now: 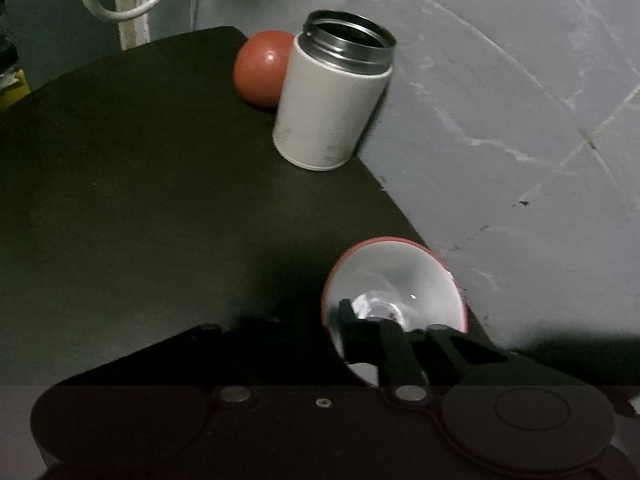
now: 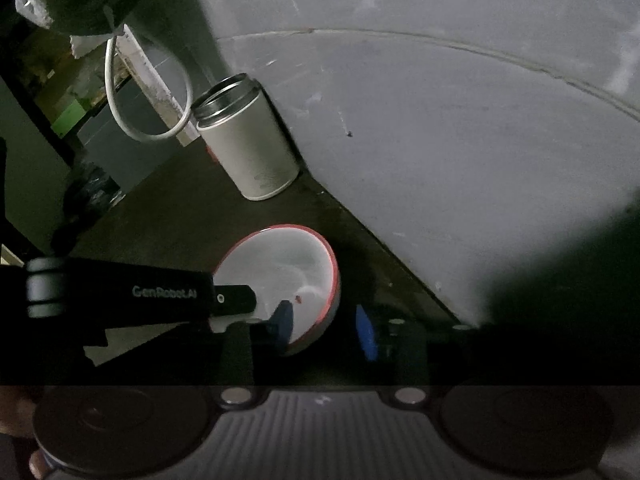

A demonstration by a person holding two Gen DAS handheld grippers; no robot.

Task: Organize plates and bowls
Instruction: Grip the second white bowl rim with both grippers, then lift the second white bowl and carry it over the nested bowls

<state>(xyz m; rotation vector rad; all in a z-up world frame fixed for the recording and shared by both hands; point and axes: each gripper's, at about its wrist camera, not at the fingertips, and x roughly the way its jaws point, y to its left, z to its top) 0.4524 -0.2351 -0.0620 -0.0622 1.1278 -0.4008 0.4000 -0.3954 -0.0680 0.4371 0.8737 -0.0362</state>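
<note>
A bowl (image 1: 400, 276), white inside with a red rim, is tilted over the right edge of the dark table (image 1: 140, 200). My left gripper (image 1: 330, 320) is shut on its left rim, with one finger inside and the other lost in shadow outside. In the right wrist view the same bowl (image 2: 288, 268) shows the left gripper (image 2: 236, 300) coming in from the left. My right gripper (image 2: 325, 328) is open and straddles the bowl's near rim, one blue pad (image 2: 284, 320) inside and the other outside. A red rounded thing (image 1: 260, 68), perhaps an upturned bowl, sits at the far edge.
An open white canister (image 1: 332, 100) with a metal neck stands by the grey wall (image 1: 500, 120), right in front of the red thing. A white cable (image 2: 120, 92) loops down behind the table. Clutter fills the dark far left (image 2: 68, 80). The scene is dim.
</note>
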